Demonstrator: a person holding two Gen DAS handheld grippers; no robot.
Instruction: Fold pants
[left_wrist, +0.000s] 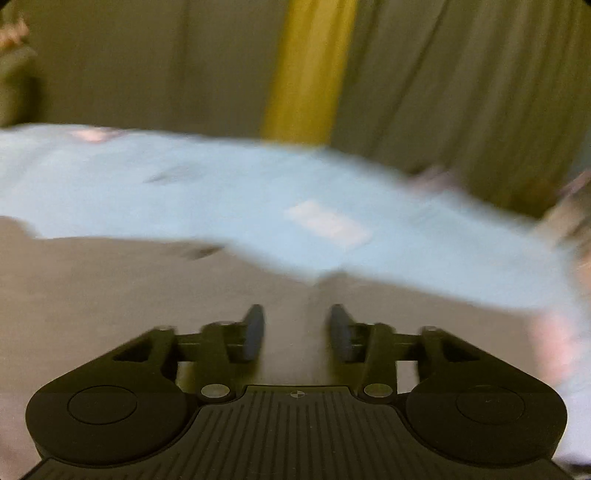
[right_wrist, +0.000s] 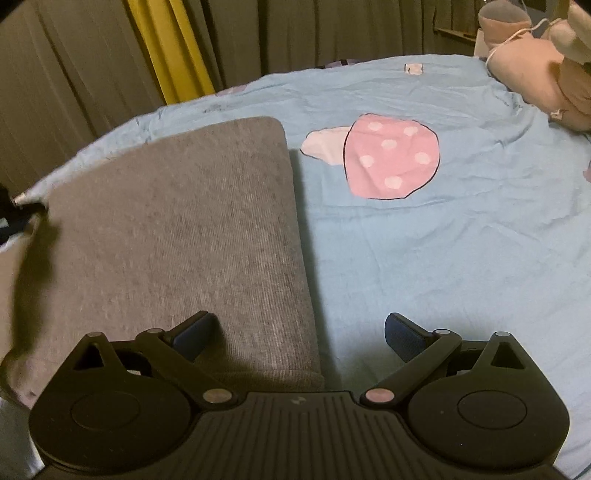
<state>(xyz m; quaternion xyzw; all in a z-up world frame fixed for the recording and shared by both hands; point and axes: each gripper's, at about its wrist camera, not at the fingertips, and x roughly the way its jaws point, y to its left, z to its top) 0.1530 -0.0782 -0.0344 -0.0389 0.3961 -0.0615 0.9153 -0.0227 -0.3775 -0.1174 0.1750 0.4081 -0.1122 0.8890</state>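
Observation:
The grey pants (right_wrist: 177, 229) lie folded into a thick rectangle on the light blue bedsheet (right_wrist: 443, 258) in the right wrist view. My right gripper (right_wrist: 297, 332) is open and empty, low over the pants' near right edge, with one finger over the fabric and the other over the sheet. In the blurred left wrist view the grey pants (left_wrist: 110, 295) fill the lower part, with the blue sheet (left_wrist: 258, 199) beyond. My left gripper (left_wrist: 296, 332) is open with a narrow gap and holds nothing, just above the grey fabric.
A pink mushroom print (right_wrist: 391, 158) marks the sheet right of the pants. Pink plush toys (right_wrist: 539, 70) sit at the far right of the bed. Grey curtains with a yellow strip (right_wrist: 170, 51) hang behind the bed; they also show in the left wrist view (left_wrist: 306, 66).

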